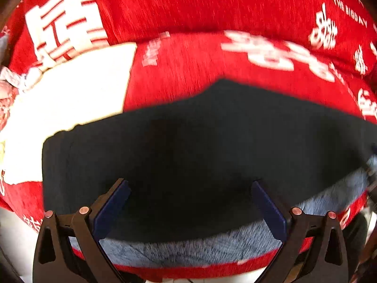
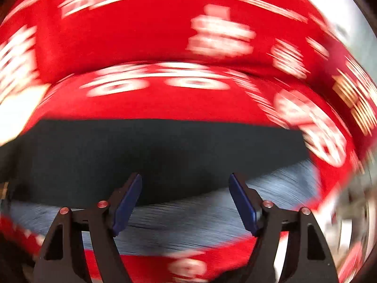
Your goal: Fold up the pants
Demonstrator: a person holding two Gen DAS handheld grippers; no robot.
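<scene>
Pants point(image 1: 212, 146), dark with a grey fleecy lining point(image 1: 200, 247) showing along the near edge, lie on a red cover point(image 1: 188, 4) just ahead of both tools. Left gripper point(image 1: 189, 188) is spread wide, holding nothing. Right gripper point(image 2: 186, 181) is likewise wide and empty. White cloth point(image 1: 70, 89) lies ahead-left of the left gripper.

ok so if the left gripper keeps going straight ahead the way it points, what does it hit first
Most likely the dark pants. The left gripper is open, and the dark cloth fills the view right beyond its fingers. The picture is blurred, so the gap is hard to judge.
</scene>
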